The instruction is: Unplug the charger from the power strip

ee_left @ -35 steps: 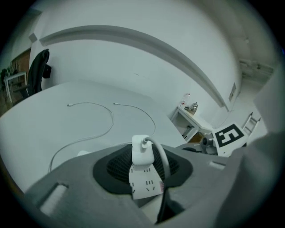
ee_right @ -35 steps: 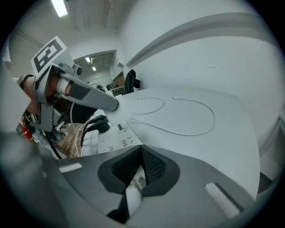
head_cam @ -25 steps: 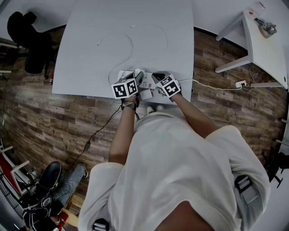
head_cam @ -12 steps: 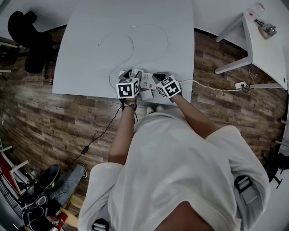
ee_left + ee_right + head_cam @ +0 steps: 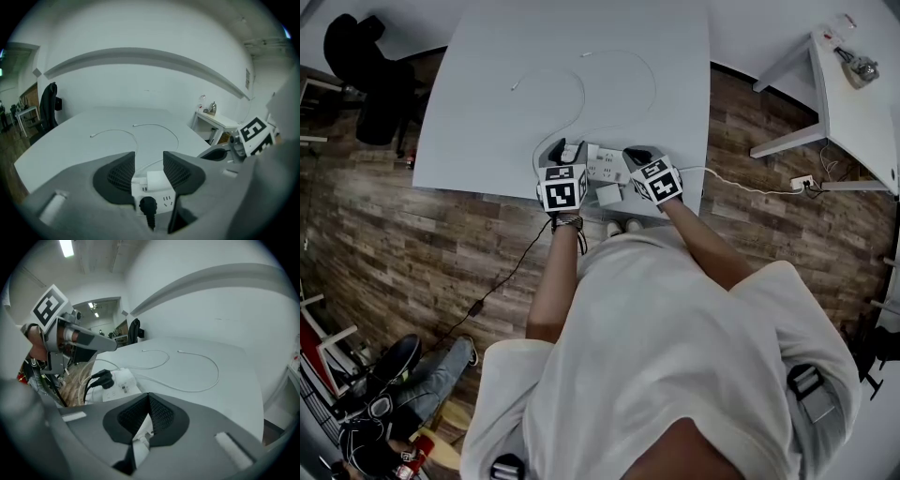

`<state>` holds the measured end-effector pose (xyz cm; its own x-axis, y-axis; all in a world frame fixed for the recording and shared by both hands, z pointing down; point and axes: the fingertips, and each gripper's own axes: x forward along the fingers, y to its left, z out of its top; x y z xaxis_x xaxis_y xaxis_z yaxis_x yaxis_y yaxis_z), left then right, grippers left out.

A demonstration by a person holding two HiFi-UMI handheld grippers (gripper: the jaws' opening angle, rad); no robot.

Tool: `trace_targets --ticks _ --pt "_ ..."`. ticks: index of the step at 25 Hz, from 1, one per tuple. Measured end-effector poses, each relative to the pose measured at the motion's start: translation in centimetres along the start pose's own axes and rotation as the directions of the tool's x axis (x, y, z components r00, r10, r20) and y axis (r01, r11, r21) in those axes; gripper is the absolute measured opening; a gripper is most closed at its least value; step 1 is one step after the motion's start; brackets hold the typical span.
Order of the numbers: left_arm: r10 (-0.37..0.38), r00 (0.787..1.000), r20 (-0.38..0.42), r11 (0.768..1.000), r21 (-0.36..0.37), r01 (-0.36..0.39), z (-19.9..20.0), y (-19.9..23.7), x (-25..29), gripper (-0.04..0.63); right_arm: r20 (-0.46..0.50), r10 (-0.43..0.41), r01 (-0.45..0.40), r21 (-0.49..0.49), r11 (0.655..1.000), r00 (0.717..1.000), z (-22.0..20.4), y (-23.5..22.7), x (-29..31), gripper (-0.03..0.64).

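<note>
Far to the left of the long white plastic power strip (image 5: 602,170), past the table's corner, a black office chair (image 5: 366,66) stands on the brown wood-plank floor (image 5: 384,234). The strip lies along the near edge of the wide white table (image 5: 487,122), just in front of the person's chest. Beyond the strip, thin white cables (image 5: 113,130) loop loosely over the tabletop. Below the strip's left end, a black cord (image 5: 511,267) hangs from the table edge down to the floor.

The left gripper (image 5: 149,153) is over the strip's left end. Its jaws have just been opening and stand wide apart. The small white block-shaped charger (image 5: 156,180) stands between them with neither pad pressing on it, and it is still plugged into the strip. A round black plug (image 5: 147,205) sits in the next socket of the strip, on the near side of the charger.

The right gripper (image 5: 148,395) is at the strip's right end. Its jaws are drawn nearly together with the tips meeting, pinched on the white end of the strip. From that end a white cord (image 5: 741,180) runs right across the floor to a small white socket box (image 5: 802,178). Further right of the strip stands a second, smaller white table (image 5: 858,112).
</note>
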<state>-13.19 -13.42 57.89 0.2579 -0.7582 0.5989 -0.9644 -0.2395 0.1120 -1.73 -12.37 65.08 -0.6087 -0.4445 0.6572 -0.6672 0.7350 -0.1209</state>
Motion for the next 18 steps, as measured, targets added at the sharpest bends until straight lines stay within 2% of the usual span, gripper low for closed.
trace_targets --ticks 3,7,10,15,18 --pt "0.015 1.0 0.026 0.998 0.058 -0.016 0.8 -0.2 -0.9 0.177 0.086 -0.006 0.008 -0.017 1.0 0.996 2.7 0.1 -1.3 0.002" --pt "0.029 0.995 0.094 0.994 0.1 -0.038 2.4 -0.4 -2.5 0.058 0.203 -0.026 0.031 -0.021 0.999 0.979 6.7 -0.2 -4.0 0.002" --pt "0.037 0.988 0.149 0.993 0.104 -0.053 4.1 -0.5 -3.6 0.005 0.288 -0.055 0.063 -0.02 0.998 0.956 9.9 -1.1 -6.6 0.002" --pt "0.054 0.97 0.239 0.989 0.123 -0.085 7.4 -0.8 -6.0 0.005 0.405 -0.08 0.107 -0.044 0.993 0.911 14.6 -1.7 -10.8 0.002" --pt "0.058 0.949 0.31 0.982 0.156 -0.111 10.2 -1.0 -8.1 0.005 0.471 -0.085 0.126 -0.056 0.99 0.878 17.5 -1.5 -13.2 0.0"
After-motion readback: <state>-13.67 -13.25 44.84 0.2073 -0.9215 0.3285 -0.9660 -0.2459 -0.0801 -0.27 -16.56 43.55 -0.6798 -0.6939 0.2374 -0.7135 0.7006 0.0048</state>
